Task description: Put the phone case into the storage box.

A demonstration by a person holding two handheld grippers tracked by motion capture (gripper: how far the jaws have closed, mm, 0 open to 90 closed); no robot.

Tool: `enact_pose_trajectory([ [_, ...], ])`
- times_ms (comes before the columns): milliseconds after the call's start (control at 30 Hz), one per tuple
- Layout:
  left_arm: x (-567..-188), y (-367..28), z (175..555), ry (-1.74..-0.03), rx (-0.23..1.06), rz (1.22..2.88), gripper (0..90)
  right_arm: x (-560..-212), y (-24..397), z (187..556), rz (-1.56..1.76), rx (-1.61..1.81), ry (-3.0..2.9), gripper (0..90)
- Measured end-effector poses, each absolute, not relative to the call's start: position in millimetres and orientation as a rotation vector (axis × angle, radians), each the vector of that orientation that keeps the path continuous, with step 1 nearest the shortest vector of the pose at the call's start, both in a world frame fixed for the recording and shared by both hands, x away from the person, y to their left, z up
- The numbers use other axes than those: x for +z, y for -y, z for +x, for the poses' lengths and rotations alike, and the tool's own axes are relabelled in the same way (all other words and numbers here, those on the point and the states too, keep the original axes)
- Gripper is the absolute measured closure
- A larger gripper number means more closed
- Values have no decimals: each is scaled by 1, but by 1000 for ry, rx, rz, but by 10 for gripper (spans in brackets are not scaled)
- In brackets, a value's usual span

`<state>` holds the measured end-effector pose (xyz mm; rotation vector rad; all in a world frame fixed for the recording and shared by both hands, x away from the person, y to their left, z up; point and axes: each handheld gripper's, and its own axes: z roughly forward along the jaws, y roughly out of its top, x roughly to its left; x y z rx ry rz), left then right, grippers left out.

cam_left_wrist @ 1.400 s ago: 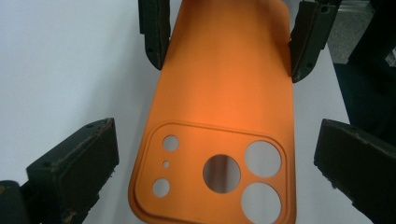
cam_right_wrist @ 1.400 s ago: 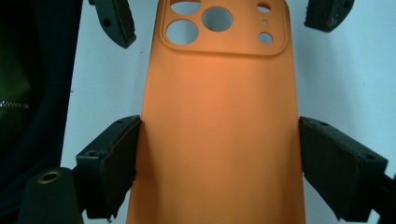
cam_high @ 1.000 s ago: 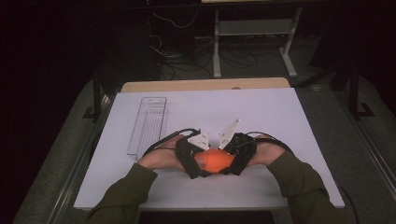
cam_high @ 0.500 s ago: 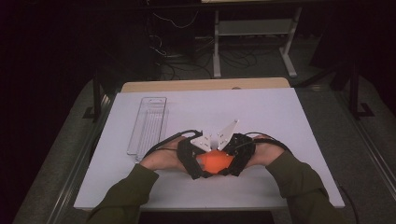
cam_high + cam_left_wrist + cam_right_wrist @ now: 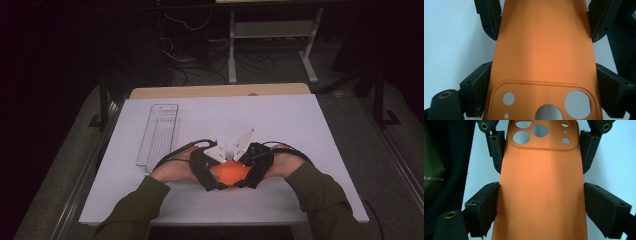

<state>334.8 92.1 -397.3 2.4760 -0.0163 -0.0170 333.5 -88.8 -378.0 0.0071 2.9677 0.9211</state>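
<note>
An orange phone case (image 5: 231, 173) with camera cut-outs is held just above the white table top (image 5: 300, 125), near its front edge, between both hands. My left gripper (image 5: 216, 176) comes in from the left and its jaws have just been closing on the camera end. In the left gripper view the left gripper (image 5: 544, 71) has its pads (image 5: 482, 87) pressed on both long edges of the case (image 5: 544, 45). My right gripper (image 5: 247, 175) takes the other end. In the right gripper view the right gripper (image 5: 541, 187) is shut on the case (image 5: 541, 165).
A clear plastic tray (image 5: 159, 132) lies lengthwise at the table's left, beyond my left hand. A wooden strip (image 5: 220, 91) borders the far edge. Past it, on the dark floor, are cables and a metal stand (image 5: 270, 30).
The left gripper's jaws have drawn in against the orange case. Both hands and the case stay where they were.
</note>
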Motion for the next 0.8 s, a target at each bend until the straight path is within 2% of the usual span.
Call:
enact_pose_trajectory([
  [400,-395,-92,334,13,-8,2473,154,-380,93,330,27,934,-2935,148],
  [533,-393,-94,335,-10,-8,2452,156,-382,95,331,73,964,-2934,96],
  [600,-392,-95,336,-12,-12,2449,156,-383,94,332,91,981,-2960,9],
  [800,-392,-95,336,-9,-9,2454,156,-385,93,334,97,981,-2983,0],
])
